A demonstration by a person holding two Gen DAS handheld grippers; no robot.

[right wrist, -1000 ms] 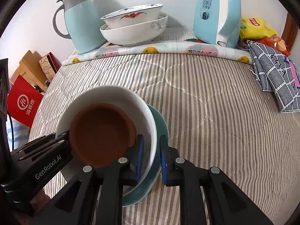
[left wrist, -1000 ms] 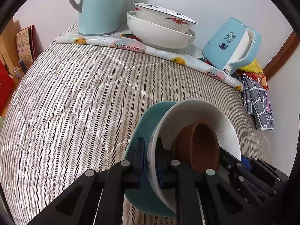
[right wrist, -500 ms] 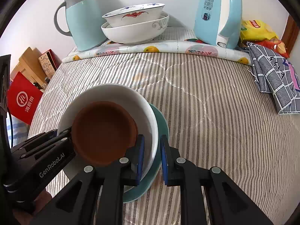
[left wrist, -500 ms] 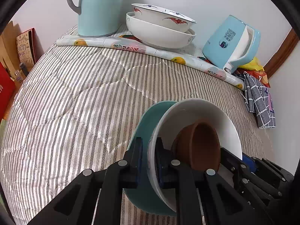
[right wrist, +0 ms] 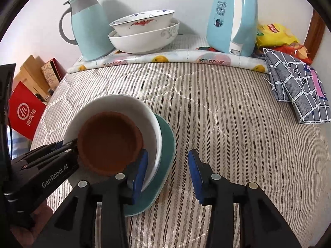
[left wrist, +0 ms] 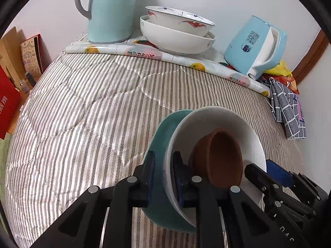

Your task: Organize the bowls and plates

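A nested stack sits low in both frames: a brown bowl (right wrist: 110,141) inside a white bowl (right wrist: 151,122), which rests on a teal plate (right wrist: 166,144), all on the striped quilted bed (right wrist: 227,113). The left tool (left wrist: 162,173) is clamped narrow across the rims of the teal plate (left wrist: 160,136) and white bowl (left wrist: 219,117) together, probably so the whole stack stays together as one unit; the brown bowl (left wrist: 223,157) lies loose inside. The right tool (right wrist: 167,170) stands wide: one finger is at the white bowl's inner wall beside the brown bowl, the other hangs out over the quilt, apart from the plate, gripping nothing. That leaves the left tool alone securing the stack.

At the top centre of each frame, two larger bowls (right wrist: 144,31) are already nested on a fruit-print mat (right wrist: 165,59), between a thermos jug (right wrist: 86,24) and a blue kettle (right wrist: 231,16). That looks the natural home for this stack.
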